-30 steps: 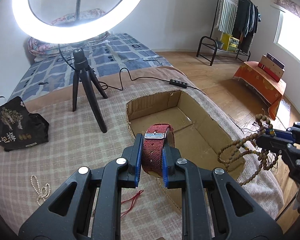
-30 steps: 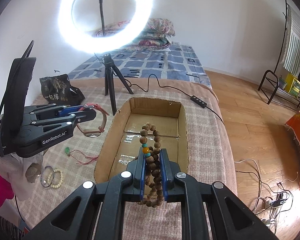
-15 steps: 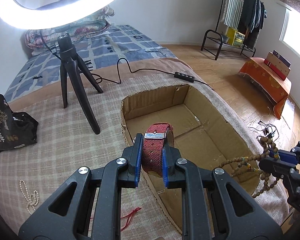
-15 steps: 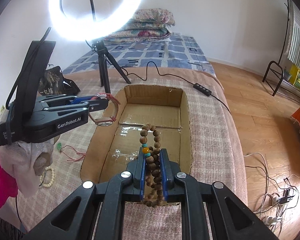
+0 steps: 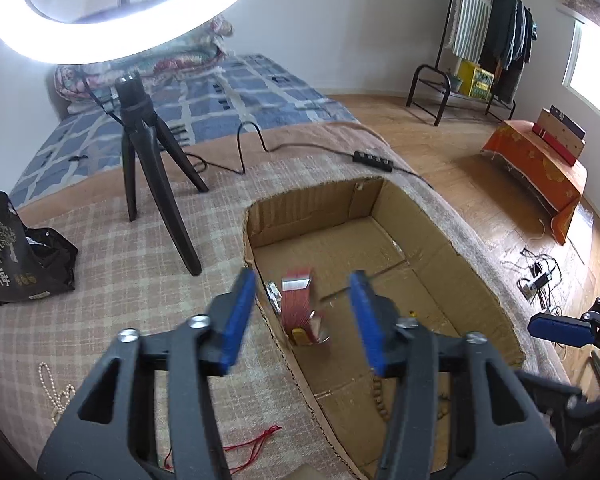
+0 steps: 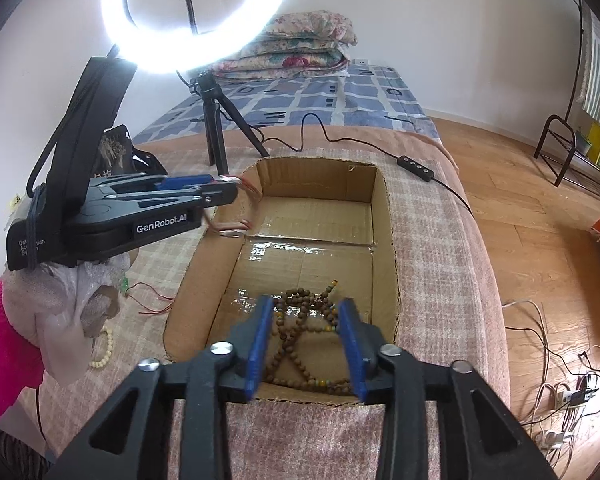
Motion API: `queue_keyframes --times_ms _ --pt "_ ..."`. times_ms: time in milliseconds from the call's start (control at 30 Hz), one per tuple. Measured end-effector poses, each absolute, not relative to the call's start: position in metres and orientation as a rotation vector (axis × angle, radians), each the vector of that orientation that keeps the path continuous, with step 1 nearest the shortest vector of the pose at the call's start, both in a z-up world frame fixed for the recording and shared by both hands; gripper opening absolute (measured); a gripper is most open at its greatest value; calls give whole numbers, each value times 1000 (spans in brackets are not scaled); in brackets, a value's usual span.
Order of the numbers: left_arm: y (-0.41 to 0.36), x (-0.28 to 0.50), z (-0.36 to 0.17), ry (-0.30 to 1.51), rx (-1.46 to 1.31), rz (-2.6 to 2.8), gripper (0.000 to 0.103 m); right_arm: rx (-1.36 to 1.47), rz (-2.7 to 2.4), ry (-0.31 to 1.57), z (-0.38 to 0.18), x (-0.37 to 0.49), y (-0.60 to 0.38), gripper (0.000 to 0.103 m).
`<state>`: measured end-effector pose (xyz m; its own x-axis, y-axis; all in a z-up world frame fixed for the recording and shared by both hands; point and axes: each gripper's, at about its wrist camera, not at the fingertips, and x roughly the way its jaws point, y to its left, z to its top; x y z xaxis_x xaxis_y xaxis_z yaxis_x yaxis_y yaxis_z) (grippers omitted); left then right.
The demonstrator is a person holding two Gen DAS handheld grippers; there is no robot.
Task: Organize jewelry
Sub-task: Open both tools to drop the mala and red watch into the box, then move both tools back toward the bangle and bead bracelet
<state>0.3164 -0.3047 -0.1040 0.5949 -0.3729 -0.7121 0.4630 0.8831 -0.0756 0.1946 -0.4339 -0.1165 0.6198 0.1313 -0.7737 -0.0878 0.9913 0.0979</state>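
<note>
A cardboard box (image 5: 308, 216) sits sunk in the checked cloth. My left gripper (image 5: 302, 318) hangs over its near left corner with its jaws opening. The red woven watch strap (image 5: 298, 304) is loose between the pads, touching neither, and tips into the box. My right gripper (image 6: 306, 334) is over the box's near edge (image 6: 316, 398), jaws also opening. The brown bead necklace (image 6: 300, 328) lies in a heap on the box floor below it, free of the pads. In the right wrist view the left gripper (image 6: 216, 194) shows at the box's left rim, with the blurred strap (image 6: 236, 228) by its tips.
A ring light on a black tripod (image 5: 148, 168) stands behind the box, its cable and controller (image 5: 374, 158) trailing right. A black bag (image 5: 16, 256), a pearl string (image 5: 52, 384), a red cord (image 5: 256, 440) and a white bead bracelet (image 6: 102, 346) lie left of the box.
Both grippers went from shut to open. The red strap left the left pads and drops into the box. The bead necklace fell from the right pads onto the box floor.
</note>
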Motion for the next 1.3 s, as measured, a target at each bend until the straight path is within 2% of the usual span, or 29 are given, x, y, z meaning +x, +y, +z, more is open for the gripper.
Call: queue_keyframes --times_ms 33,267,800,1300 --pt "-304 315 -102 785 122 -485 55 49 122 892 -117 194 -433 61" --pt "-301 311 -94 777 124 -489 55 50 102 893 -117 188 -428 79" --pt "-273 289 -58 728 95 -483 55 24 82 864 -90 168 -409 81" --pt "-225 251 -19 670 80 -453 55 3 44 812 -57 139 -383 88"
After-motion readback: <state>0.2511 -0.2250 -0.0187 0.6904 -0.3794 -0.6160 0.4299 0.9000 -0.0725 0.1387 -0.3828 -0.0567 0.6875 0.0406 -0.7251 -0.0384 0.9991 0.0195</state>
